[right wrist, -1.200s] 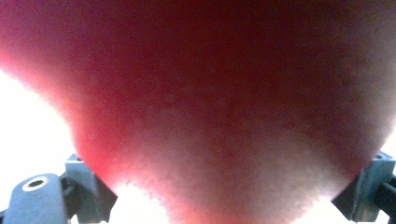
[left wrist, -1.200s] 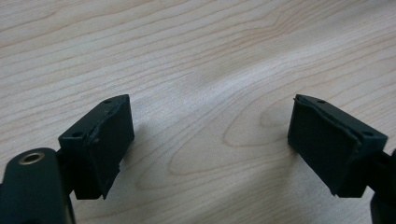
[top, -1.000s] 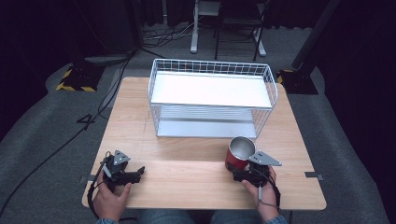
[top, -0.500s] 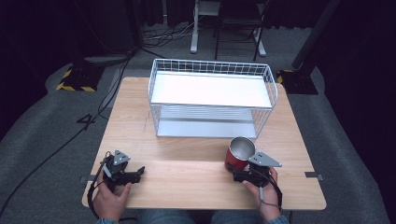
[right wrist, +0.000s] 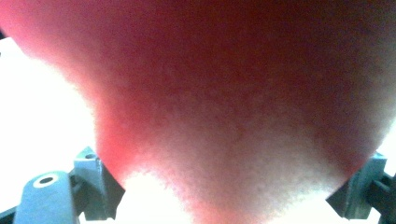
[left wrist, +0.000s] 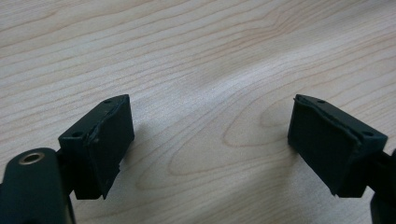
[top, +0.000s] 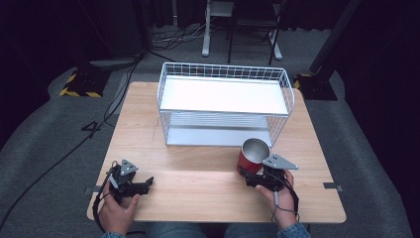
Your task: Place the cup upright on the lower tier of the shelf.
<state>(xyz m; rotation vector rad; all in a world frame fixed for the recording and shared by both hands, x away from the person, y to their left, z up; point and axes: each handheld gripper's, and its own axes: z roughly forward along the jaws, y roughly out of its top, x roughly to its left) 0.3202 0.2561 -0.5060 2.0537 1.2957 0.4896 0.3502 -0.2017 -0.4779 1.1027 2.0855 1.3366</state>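
Note:
A red cup (top: 251,157) with a shiny metal inside stands near the table's front right, just in front of the wire rack. My right gripper (top: 249,175) holds it low from the near side; in the right gripper view the red cup wall (right wrist: 224,93) spans the gap between both jaws, which press its sides. My left gripper (top: 146,185) rests on the wooden table (top: 198,186) at the front left, pointing right. Its jaws stand wide apart in the left gripper view, and the left gripper (left wrist: 210,140) has only bare wood between its pads.
A white wire rack (top: 225,94) with a flat white top shelf and a lower shelf stands at the back centre of the table. Cables, a chair base and a stand lie on the dark floor beyond.

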